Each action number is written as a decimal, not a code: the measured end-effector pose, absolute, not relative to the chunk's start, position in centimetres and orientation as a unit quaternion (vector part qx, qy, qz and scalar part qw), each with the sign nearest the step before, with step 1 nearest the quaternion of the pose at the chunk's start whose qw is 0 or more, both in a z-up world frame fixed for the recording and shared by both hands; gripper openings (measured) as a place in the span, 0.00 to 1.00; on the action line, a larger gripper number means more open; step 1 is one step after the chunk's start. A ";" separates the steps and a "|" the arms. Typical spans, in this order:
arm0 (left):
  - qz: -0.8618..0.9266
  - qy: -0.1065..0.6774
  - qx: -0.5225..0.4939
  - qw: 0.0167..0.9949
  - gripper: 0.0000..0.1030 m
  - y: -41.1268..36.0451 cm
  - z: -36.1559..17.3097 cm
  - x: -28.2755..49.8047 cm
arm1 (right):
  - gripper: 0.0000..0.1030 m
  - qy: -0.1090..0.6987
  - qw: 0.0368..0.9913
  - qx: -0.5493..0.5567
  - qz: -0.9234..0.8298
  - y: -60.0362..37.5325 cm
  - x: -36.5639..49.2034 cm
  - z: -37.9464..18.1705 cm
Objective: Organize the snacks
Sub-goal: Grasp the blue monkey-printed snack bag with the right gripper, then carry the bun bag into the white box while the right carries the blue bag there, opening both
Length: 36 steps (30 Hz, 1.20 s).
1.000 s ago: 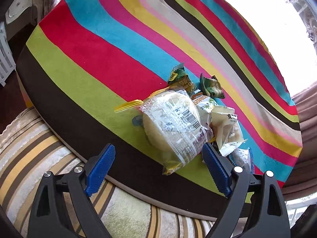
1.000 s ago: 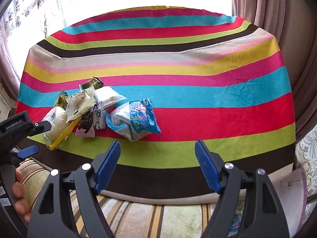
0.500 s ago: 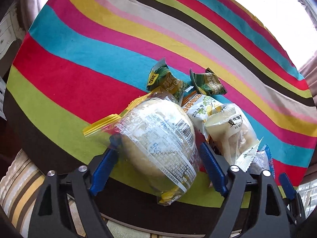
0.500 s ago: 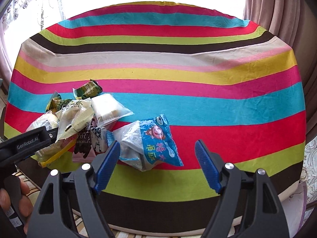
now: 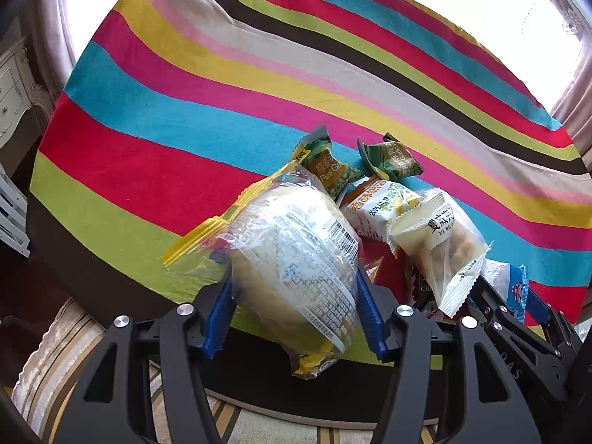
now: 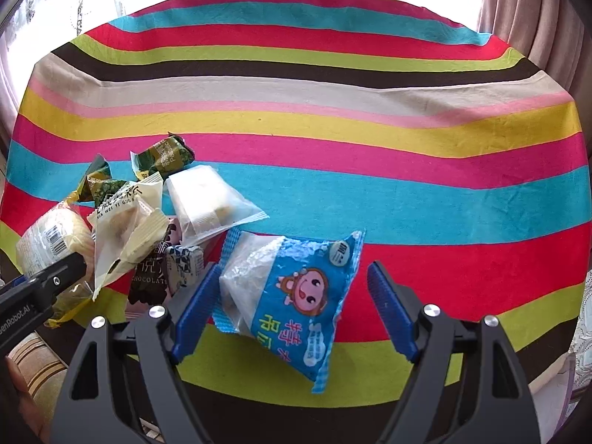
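A pile of snack packets lies on the striped tablecloth. My left gripper has its blue jaws on both sides of a large bun in a clear wrapper, pressing on it. My right gripper is open around a blue cartoon packet; its left jaw touches the packet and the right jaw stands apart. The bun also shows in the right wrist view, at the far left.
Two green pea packets, a white and orange packet, a cream pastry packet and a chocolate packet crowd between the grippers. A plain white packet lies behind. The table's front edge and a striped rug lie below.
Both grippers moved forward over the table. The left jaws closed in onto the bun. The right jaws came around the blue packet and stayed open.
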<state>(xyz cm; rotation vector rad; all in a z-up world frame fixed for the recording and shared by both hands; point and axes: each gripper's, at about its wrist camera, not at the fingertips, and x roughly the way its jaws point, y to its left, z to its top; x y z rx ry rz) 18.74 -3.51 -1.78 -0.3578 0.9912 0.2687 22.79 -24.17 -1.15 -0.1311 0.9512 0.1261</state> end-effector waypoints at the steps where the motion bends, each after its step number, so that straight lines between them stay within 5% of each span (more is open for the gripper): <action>1: 0.129 0.469 -0.169 0.857 0.54 -3.3 -1.5 18.3 | 0.78 0.459 0.884 -0.063 0.061 -24.2 22.9 -1.3; 5: 0.123 0.453 -0.178 0.865 0.54 -2.5 -0.8 17.1 | 0.78 0.467 0.879 -0.059 0.071 -24.1 23.4 -1.6; 8: 0.112 0.449 -0.190 0.866 0.54 -1.8 -0.5 16.4 | 0.60 0.468 0.878 -0.053 0.088 -24.0 23.4 -1.7; 36: -0.065 0.488 -0.105 0.864 0.53 -13.6 1.5 11.8 | 0.56 0.431 0.901 0.015 0.050 -31.0 16.0 2.2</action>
